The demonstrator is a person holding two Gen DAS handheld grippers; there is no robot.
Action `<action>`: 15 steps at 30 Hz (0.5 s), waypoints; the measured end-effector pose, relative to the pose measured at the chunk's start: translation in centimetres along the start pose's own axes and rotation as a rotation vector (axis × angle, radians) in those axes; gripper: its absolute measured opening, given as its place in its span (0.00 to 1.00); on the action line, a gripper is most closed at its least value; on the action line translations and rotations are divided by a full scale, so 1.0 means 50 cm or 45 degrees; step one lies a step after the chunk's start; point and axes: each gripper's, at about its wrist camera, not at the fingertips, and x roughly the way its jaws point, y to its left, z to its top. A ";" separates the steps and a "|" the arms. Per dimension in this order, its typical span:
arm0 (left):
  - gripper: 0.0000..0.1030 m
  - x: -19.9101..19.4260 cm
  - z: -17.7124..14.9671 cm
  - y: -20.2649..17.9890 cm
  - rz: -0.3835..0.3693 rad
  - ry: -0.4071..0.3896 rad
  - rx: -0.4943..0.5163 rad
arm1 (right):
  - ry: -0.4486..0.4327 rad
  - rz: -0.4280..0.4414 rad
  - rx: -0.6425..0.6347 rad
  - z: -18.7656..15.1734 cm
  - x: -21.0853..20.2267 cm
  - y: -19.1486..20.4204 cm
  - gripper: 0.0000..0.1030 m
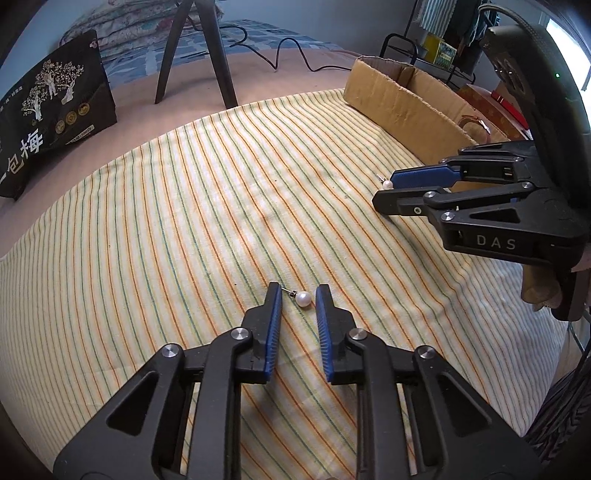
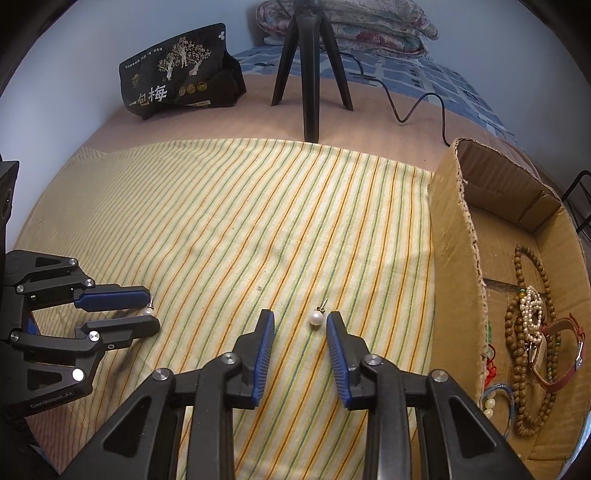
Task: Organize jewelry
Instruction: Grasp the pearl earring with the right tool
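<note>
Two pearl stud earrings lie on a striped cloth. One earring sits between the tips of my open left gripper; it also shows in the right wrist view between the left gripper's fingers. The other earring lies between the tips of my open right gripper, close to the right finger; in the left wrist view it sits at the right gripper's tips. A cardboard box at the right holds bead necklaces, a pearl bracelet and a red-strapped watch.
A black tripod stands at the cloth's far edge, with a cable trailing right. A black printed bag stands at the far left. Folded bedding lies behind. A wire rack stands beyond the box.
</note>
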 end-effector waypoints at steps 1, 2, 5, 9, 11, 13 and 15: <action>0.14 0.000 0.000 0.002 0.001 0.000 -0.002 | 0.003 0.000 0.002 0.001 0.003 -0.001 0.27; 0.13 0.001 0.000 0.004 0.001 0.000 -0.004 | 0.005 0.003 0.008 0.002 0.005 -0.001 0.26; 0.11 0.001 0.000 0.007 0.000 0.001 -0.009 | 0.008 0.009 0.017 0.004 0.011 -0.004 0.21; 0.10 0.001 0.000 0.009 0.000 0.000 -0.009 | 0.014 0.007 0.015 0.002 0.011 -0.007 0.16; 0.10 0.002 0.000 0.010 -0.003 0.000 -0.011 | 0.015 0.005 0.015 0.001 0.012 -0.007 0.10; 0.10 0.000 0.000 0.011 -0.006 -0.002 -0.015 | 0.014 0.000 0.019 0.000 0.012 -0.009 0.06; 0.10 -0.001 0.000 0.011 -0.005 -0.004 -0.019 | 0.011 0.006 0.023 -0.001 0.010 -0.010 0.06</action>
